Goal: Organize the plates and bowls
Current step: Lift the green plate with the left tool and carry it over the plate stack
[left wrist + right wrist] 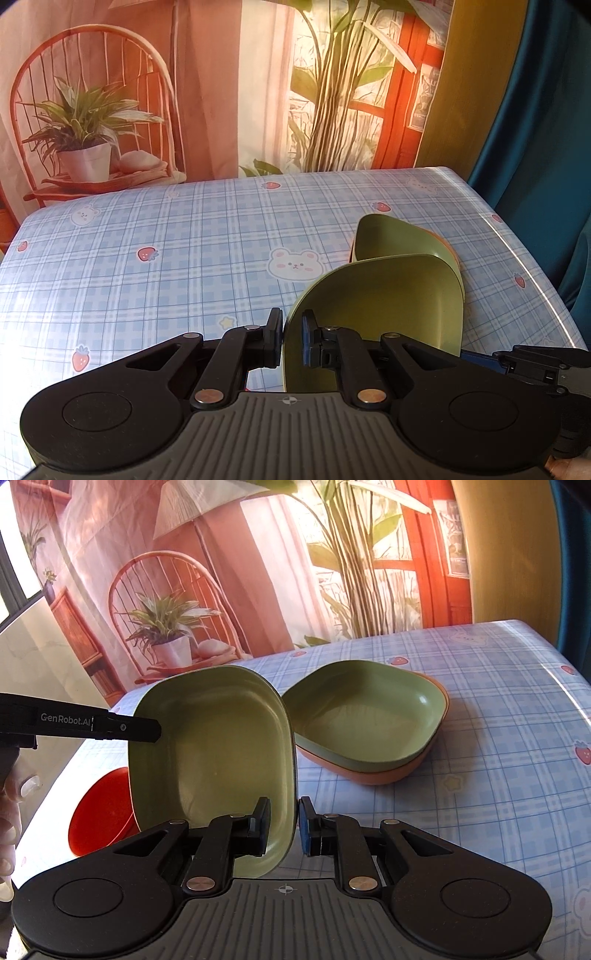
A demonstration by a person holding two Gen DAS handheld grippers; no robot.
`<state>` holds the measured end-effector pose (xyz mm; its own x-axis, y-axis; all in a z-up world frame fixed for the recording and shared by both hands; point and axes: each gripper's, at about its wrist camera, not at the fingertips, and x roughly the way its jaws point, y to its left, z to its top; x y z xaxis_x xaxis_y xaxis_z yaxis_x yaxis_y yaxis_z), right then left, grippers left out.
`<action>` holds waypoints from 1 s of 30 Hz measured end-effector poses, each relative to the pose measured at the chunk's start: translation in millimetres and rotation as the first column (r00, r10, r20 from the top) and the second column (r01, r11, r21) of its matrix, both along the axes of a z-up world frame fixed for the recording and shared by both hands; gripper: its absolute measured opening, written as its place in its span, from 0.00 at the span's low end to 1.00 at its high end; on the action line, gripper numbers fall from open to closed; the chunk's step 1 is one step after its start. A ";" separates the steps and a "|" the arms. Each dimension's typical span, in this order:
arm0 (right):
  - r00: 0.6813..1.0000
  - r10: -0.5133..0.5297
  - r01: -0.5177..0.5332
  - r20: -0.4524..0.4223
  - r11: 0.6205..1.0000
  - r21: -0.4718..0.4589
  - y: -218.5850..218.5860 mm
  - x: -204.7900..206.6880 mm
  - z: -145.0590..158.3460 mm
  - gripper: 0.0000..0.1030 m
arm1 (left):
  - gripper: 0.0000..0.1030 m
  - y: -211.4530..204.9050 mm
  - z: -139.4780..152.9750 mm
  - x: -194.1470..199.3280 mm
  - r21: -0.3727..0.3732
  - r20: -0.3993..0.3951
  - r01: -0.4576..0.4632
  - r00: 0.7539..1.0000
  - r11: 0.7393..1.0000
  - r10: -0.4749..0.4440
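Both claws are pinching opposite rims of a green rounded-rectangular plastic bowl (210, 746) — left claw (291, 338), right claw (283, 825). It is tilting just short of the green-on-orange stacked bowls (369, 723) ahead. Likely light, stiff, slick — rim grip suits.

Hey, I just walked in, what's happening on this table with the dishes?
A person is sorting dishes with two handheld grippers. Both the left gripper and the right gripper are clamped on opposite rims of one green rounded-rectangular plastic dish, holding it tilted above the blue plaid tablecloth. Just beyond it sits a second green dish nested in an orange dish. A red round plate lies on the table behind the held dish.
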<state>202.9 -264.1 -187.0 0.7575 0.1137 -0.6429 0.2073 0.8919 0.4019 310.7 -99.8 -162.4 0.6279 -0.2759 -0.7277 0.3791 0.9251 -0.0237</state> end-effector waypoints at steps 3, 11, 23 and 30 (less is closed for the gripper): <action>1.000 -0.009 0.009 0.016 1.000 0.002 -2.5 -1.8 4.3 0.16 | 0.11 -3.1 5.0 2.8 -0.005 0.013 0.009 1.000 1.000 -0.009; 0.997 -0.051 0.050 0.058 0.999 0.006 -18.0 -6.9 14.0 0.16 | 0.11 -17.6 16.2 14.7 -0.024 0.040 0.054 0.998 0.998 -0.053; 0.989 -0.120 0.117 0.081 0.992 0.040 -42.3 -9.7 6.3 0.16 | 0.11 -51.9 18.1 48.3 -0.054 0.050 0.115 0.992 0.992 -0.112; 0.983 -0.158 0.155 0.088 0.987 0.045 -61.4 -1.9 1.7 0.16 | 0.11 -79.0 13.5 77.3 -0.065 0.057 0.144 0.989 0.987 -0.140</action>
<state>201.0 -325.6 -185.3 0.8229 0.0122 -0.5681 0.3043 0.8349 0.4587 387.9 -178.8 -148.9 0.6152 -0.4133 -0.6713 0.5088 0.8586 -0.0624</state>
